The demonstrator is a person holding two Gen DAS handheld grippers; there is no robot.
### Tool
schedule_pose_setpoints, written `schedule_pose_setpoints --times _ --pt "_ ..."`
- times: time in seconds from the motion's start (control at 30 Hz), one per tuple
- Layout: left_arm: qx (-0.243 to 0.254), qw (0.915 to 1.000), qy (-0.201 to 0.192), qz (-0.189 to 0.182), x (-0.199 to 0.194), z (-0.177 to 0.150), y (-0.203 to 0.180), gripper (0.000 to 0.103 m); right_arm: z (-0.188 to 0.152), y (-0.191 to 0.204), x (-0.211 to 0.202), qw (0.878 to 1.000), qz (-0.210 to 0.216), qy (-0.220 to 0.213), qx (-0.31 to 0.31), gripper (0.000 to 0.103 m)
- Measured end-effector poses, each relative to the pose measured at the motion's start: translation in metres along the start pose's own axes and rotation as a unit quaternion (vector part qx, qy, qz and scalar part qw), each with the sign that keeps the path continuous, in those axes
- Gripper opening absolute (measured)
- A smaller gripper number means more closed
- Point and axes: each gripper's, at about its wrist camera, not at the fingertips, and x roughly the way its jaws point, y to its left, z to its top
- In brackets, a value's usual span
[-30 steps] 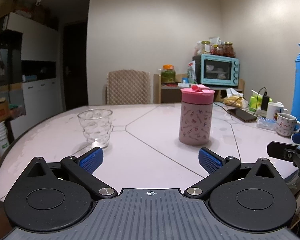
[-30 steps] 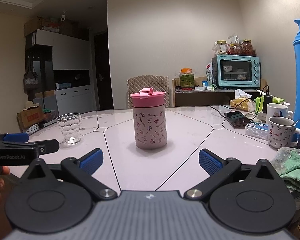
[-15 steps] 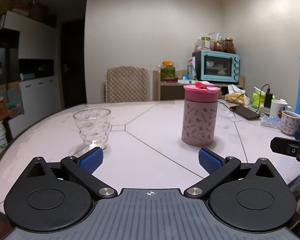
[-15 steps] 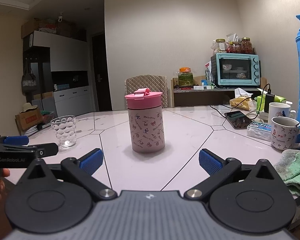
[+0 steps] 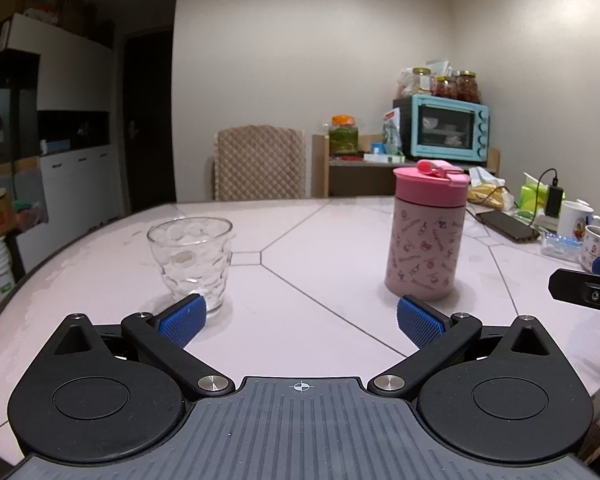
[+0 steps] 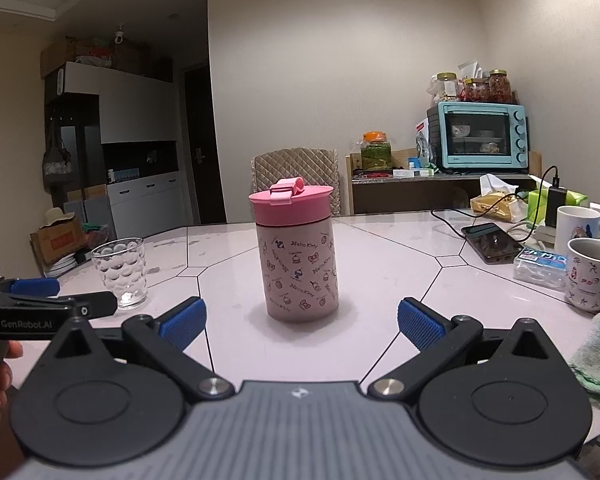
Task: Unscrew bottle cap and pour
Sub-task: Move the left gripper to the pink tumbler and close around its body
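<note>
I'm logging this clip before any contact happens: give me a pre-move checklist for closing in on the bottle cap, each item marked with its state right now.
1. Pink bottle upright on the table: ok.
2. Pink cap seated on the bottle, flip tab down: ok.
3. Right gripper open, jaws spread wider than the bottle and centred on it: ok.
4. Left gripper open and holding nothing: ok, though the bottle sits right of its centre line.
5. Drinking glass upright and standing apart from the bottle: ok.
6. Liquid inside the bottle: cannot tell, its wall is opaque.
</note>
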Motion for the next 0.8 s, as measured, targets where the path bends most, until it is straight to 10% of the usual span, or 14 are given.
schedule_pose_setpoints --times 0.8 --pt "0.009 0.999 0.014 -0.041 0.05 0.007 0.012 0.103 0.006 -0.004 0.04 1.0 0.008 0.009 0.009 0.103"
